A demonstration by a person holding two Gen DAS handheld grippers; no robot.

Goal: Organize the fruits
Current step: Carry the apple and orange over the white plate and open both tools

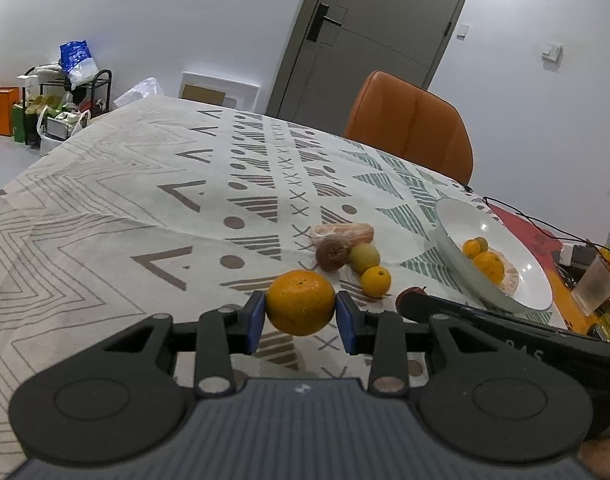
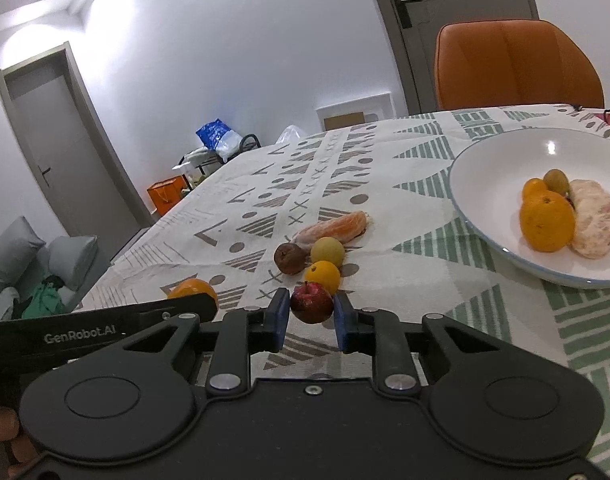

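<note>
**A:** So where's your left gripper (image 1: pixel 301 316) at?

**B:** Your fingers (image 1: pixel 255 322) are clamped on the big orange (image 1: pixel 301 302), just over the tabletop (image 1: pixel 105 200).

**A:** And the right gripper (image 2: pixel 311 316)?

**B:** It's pinching the red apple (image 2: pixel 311 304), right beside the small orange (image 2: pixel 323 276). The white bowl (image 2: pixel 489 164) off to your right holds more fruit.

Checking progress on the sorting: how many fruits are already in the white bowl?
4 in the white bowl: a large orange in front, a peeled citrus right of it, a small orange and a greenish fruit behind. More may be hidden behind these.
</note>
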